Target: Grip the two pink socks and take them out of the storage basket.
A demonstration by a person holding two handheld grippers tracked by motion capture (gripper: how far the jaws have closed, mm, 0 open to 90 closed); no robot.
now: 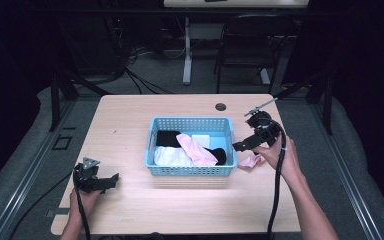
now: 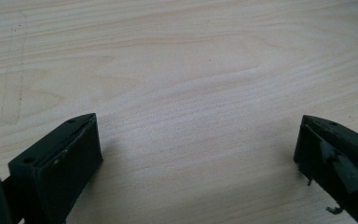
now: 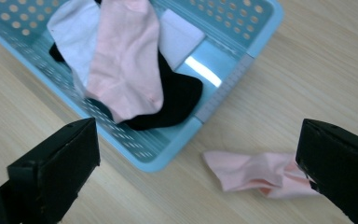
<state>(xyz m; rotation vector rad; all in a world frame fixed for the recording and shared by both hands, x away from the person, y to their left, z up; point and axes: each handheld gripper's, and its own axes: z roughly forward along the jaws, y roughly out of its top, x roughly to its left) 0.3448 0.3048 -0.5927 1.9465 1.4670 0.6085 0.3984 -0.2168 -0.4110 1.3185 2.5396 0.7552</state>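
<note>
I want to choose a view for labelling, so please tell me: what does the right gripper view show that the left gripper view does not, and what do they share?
The right gripper view has the blue basket holding a pink sock over black and white ones, plus a second pink sock lying on the table beside it. The left gripper view has bare wood between the jaws, with a faint scuff line. Both share the light wooden table and two black jaws standing wide apart, holding nothing.
</note>
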